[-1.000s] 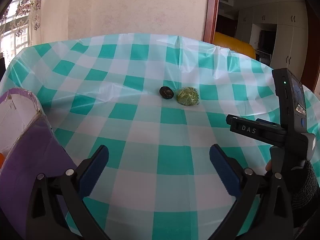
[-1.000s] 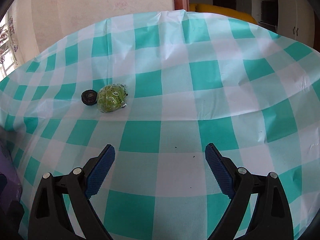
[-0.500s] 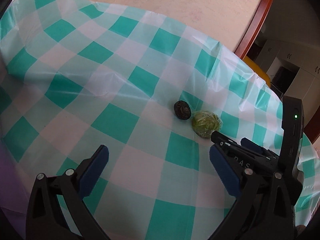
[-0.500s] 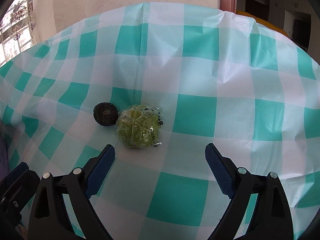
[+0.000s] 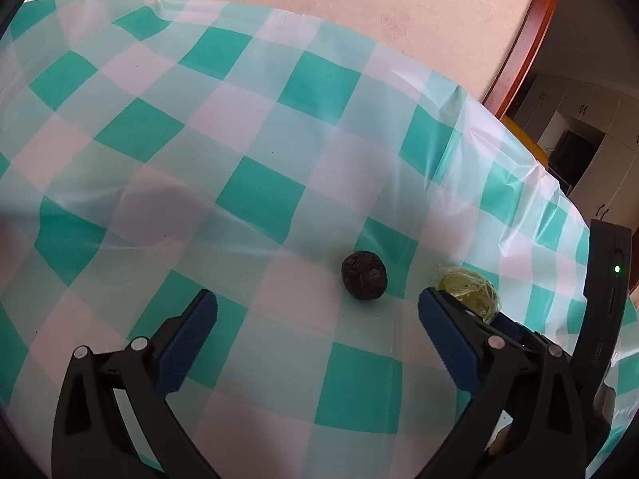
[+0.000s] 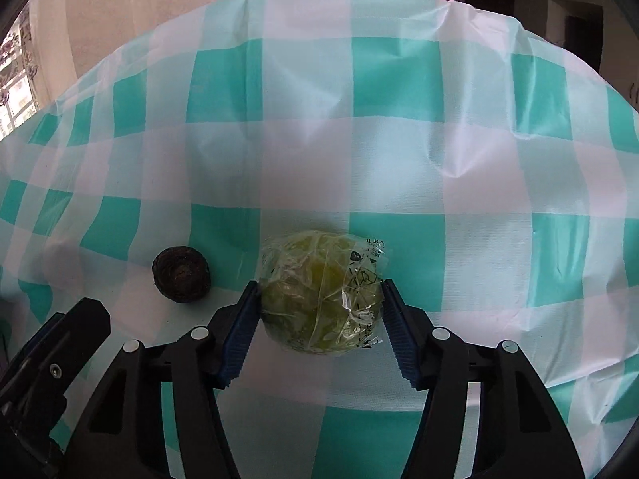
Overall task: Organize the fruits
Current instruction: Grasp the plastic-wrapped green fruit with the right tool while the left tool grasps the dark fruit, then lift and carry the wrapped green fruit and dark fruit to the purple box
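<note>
Green round fruit (image 6: 321, 293) in crinkled clear film, near centre of checked tablecloth (image 6: 399, 159), right of a dark wrinkled fruit (image 6: 181, 279): judged light, firm, slippery-wrapped; right gripper (image 6: 319, 319), jaws just closed, clamped across its middle; left gripper (image 5: 315, 343) held apart, empty.

A home dining room

A table under a teal-and-white checked plastic cloth (image 5: 255, 199) stood against a pale patterned wall (image 5: 359, 4), with a wooden door frame (image 5: 527, 32) far right opening onto cream cupboards (image 5: 591, 135).
</note>
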{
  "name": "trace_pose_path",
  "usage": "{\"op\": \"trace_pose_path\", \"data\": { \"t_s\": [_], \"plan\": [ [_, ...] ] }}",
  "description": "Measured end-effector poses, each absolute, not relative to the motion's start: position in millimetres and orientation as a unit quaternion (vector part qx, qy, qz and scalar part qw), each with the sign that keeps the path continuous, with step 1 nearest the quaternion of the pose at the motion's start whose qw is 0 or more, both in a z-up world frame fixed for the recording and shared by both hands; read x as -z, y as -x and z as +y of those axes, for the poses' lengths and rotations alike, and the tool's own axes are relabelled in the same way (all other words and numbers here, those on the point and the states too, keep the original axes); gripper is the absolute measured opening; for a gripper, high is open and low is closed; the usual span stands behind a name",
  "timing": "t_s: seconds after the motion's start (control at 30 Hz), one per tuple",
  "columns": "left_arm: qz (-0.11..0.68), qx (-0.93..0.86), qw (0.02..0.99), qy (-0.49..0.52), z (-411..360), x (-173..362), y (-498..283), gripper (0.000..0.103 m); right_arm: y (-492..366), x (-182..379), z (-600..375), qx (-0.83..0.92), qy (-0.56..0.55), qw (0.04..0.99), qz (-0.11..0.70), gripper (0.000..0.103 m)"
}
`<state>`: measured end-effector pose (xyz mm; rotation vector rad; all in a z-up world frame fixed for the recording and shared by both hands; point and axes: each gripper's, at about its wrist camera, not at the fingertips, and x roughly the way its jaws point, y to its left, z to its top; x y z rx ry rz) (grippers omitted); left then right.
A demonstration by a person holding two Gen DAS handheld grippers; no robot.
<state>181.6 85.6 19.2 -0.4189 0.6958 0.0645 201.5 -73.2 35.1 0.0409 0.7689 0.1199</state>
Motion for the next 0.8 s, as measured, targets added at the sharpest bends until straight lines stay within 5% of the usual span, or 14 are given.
{"op": "trace_pose_path", "data": {
  "t_s": [0.2, 0.27, 0.3, 0.33, 0.47, 0.5, 0.8],
  "plan": [
    [0.377, -0.037, 0.918, 0.116, 50.5, -16.6, -227.5, 0.098, -190.5, -28.3, -140.9, -0.028, -0.205, 0.916, 0.343, 0.059],
    [0.400, -0.037, 0.910, 0.106, 45.4, -11.1, -243.6, 0.080, -186.4, -29.7, -137.1, -0.030, -0.196, 0.921, 0.336, 0.059],
    [0.420, -0.035, 0.901, 0.104, 43.5, -5.5, -253.0, 0.055, -186.6, -30.0, -134.1, -0.036, -0.192, 0.921, 0.336, 0.059],
    [0.423, -0.035, 0.900, 0.098, 41.7, -4.8, -256.6, 0.048, -187.0, -28.9, -132.3, -0.036, -0.192, 0.920, 0.338, 0.059],
    [0.430, -0.032, 0.899, 0.073, 33.4, -4.8, -260.2, 0.046, -189.4, -27.1, -129.1, -0.040, -0.201, 0.918, 0.338, 0.059],
    [0.428, -0.030, 0.900, 0.076, 34.6, -5.7, -259.6, 0.038, -189.4, -27.6, -133.3, -0.045, -0.198, 0.919, 0.337, 0.059],
    [0.383, 0.000, 0.912, 0.148, 64.0, -14.0, -242.5, 0.037, -192.6, -31.6, -145.3, -0.052, -0.203, 0.920, 0.331, 0.059]
  ]
}}
